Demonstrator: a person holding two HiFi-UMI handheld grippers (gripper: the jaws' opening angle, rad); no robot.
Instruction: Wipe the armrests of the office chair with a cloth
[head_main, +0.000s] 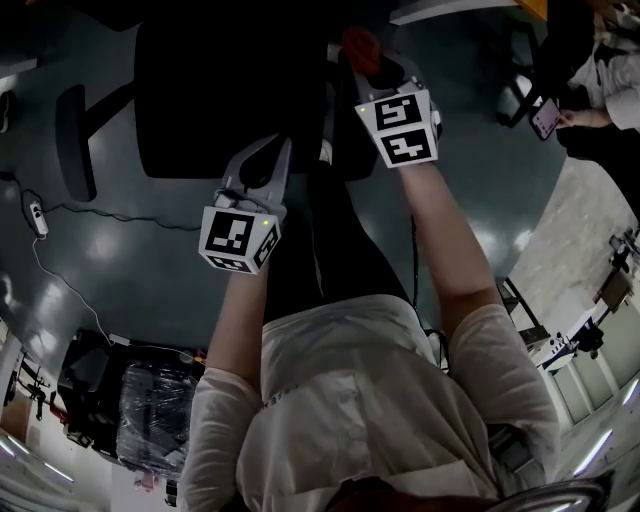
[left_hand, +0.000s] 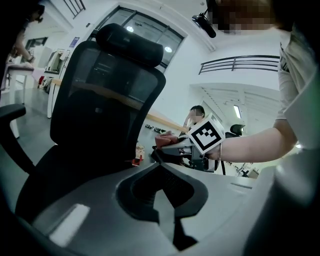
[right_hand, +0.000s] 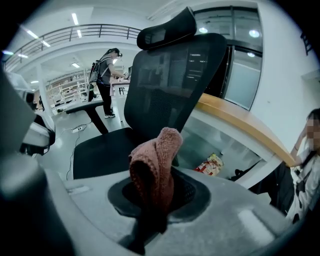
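A black mesh office chair (head_main: 220, 90) stands in front of me, and its left armrest (head_main: 75, 140) sticks out at the far left. My right gripper (head_main: 365, 62) is shut on a reddish knitted cloth (head_main: 358, 45) at the chair's right side, where the right armrest is hidden under it. In the right gripper view the cloth (right_hand: 155, 165) stands bunched up between the jaws, in front of the backrest (right_hand: 170, 85). My left gripper (head_main: 258, 160) hovers over the seat's front edge, shut and holding nothing. The left gripper view shows the right gripper (left_hand: 170, 150) with the cloth (left_hand: 164, 140).
A cable and power strip (head_main: 38, 215) lie on the dark floor to the left. A seated person with a phone (head_main: 590, 90) is at the top right. Wrapped equipment (head_main: 130, 400) sits at the lower left. A wood-topped ledge (right_hand: 235, 120) runs behind the chair.
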